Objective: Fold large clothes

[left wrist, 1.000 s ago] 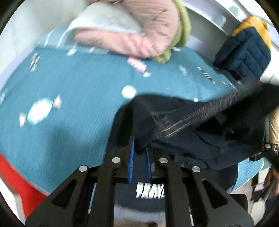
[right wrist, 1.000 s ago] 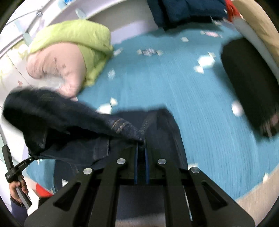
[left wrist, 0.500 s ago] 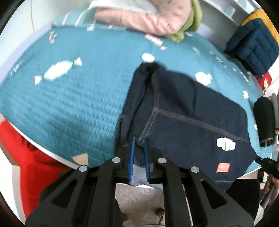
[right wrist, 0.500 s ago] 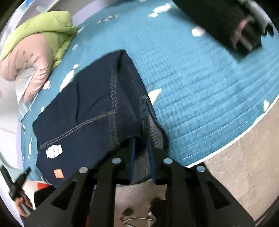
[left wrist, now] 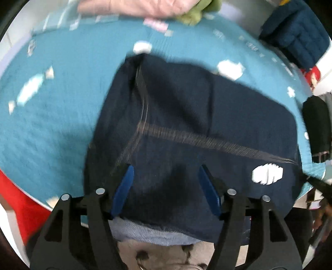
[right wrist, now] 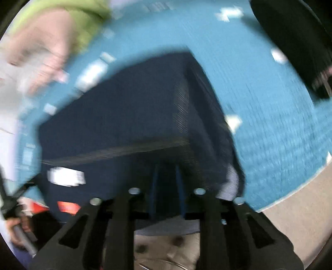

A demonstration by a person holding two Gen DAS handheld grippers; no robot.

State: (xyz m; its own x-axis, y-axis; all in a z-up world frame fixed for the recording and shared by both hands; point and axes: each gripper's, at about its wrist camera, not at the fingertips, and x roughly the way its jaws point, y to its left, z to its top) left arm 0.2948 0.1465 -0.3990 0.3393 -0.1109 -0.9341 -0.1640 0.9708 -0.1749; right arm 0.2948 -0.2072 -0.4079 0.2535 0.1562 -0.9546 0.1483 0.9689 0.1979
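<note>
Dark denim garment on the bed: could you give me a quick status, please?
Left hand-held gripper opening, pads clear of cloth. Right hand-held gripper shut on dark denim garment. Garment flat on teal bedspread. Nothing obstructing.

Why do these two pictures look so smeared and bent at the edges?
Left wrist view: the fisheye lens bows the teal cover and rounds the corners black; the denim garment has streaked stitching. Right wrist view: far heavier motion smear, so the garment and the pink and green bundle lose detail.

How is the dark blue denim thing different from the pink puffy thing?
The dark blue denim garment lies spread flat near the front edge of the teal bedcover; the pink padded garment sits bunched at the far edge. The denim shows pale stitched seams and a white patch; the pink one looks plain. Both rest on the bedcover.
</note>
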